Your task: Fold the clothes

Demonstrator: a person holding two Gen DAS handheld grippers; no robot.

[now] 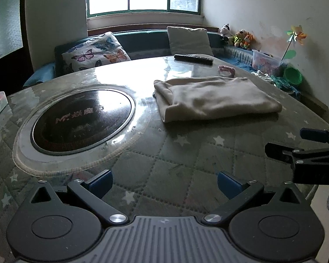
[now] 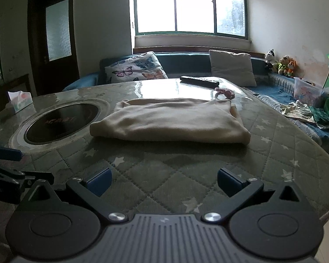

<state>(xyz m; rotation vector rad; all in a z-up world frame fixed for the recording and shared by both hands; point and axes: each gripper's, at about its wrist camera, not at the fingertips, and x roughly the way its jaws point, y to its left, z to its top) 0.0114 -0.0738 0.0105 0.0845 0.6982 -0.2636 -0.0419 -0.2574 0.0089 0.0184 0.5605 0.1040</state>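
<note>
Both claws are just hanging over the near edge of the table (image 2: 274, 153), nothing in them. Left gripper (image 1: 164, 185) has its blue pads spread wide, and the right gripper (image 2: 164, 184) is just as released. In the left view the right one pokes in at 3 o'clock. Past them at 12 o'clock the beige cloth (image 2: 171, 120) lies folded flat on the quilted cover, with the round black hob (image 2: 62, 122) at its 9 o'clock. Further back there's a pink ring (image 2: 224, 93), then a remote (image 2: 199, 81) near the far edge, then the sofa (image 2: 182, 65) with a butterfly pillow (image 2: 136, 70)
</note>
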